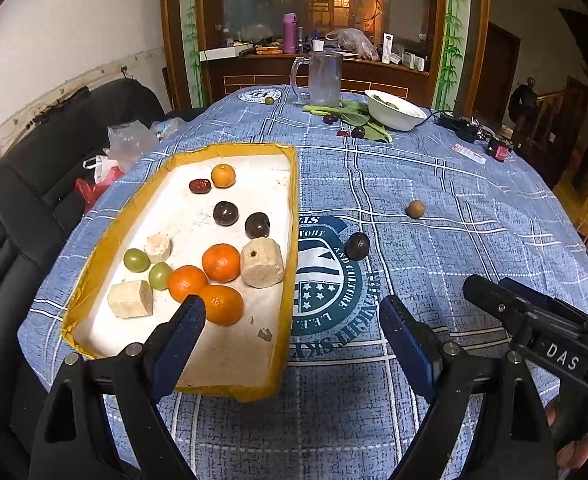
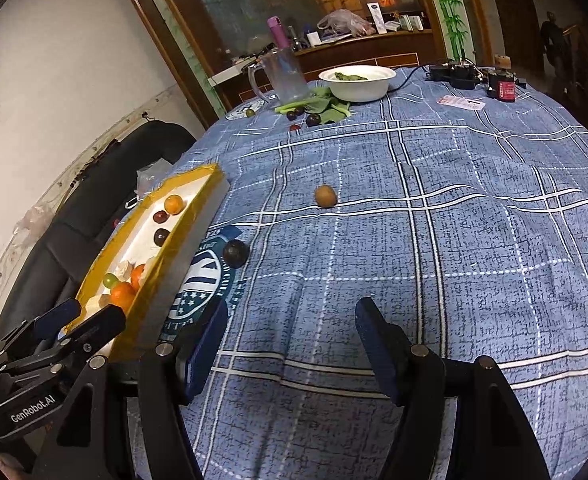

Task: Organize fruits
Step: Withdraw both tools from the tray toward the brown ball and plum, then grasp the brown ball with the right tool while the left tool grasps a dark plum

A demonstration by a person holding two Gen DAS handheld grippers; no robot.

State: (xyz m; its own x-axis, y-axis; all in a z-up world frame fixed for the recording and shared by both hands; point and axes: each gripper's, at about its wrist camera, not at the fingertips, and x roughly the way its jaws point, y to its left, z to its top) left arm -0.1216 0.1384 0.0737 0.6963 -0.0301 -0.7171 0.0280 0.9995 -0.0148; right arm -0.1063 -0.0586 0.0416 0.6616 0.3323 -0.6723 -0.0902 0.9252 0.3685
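A yellow-rimmed white tray [image 1: 294, 184] [image 2: 197, 196] lies on the left of the blue checked tablecloth. It holds several oranges [image 1: 221, 262], green grapes [image 1: 136, 260], dark plums [image 1: 225, 213], a red date [image 1: 200, 186] and pale cut chunks [image 1: 262, 263]. Just right of the tray, a dark plum [image 1: 358, 245] [image 2: 235, 253] lies on the cloth. Farther off sits a small brown fruit [image 1: 415, 209] [image 2: 325, 195]. My left gripper [image 1: 291, 312] hovers open over the tray's near right corner, holding nothing. My right gripper [image 2: 291, 316] is open and holds nothing, above bare cloth near the plum.
At the far edge stand a clear plastic jug [image 1: 325, 77], a white bowl [image 1: 394, 110] with greens, leafy stalks, more dark plums [image 1: 358, 132] and a green grape [image 1: 269, 100]. Black devices and a cable [image 1: 460, 125] lie far right. A black sofa [image 1: 21, 208] borders the left.
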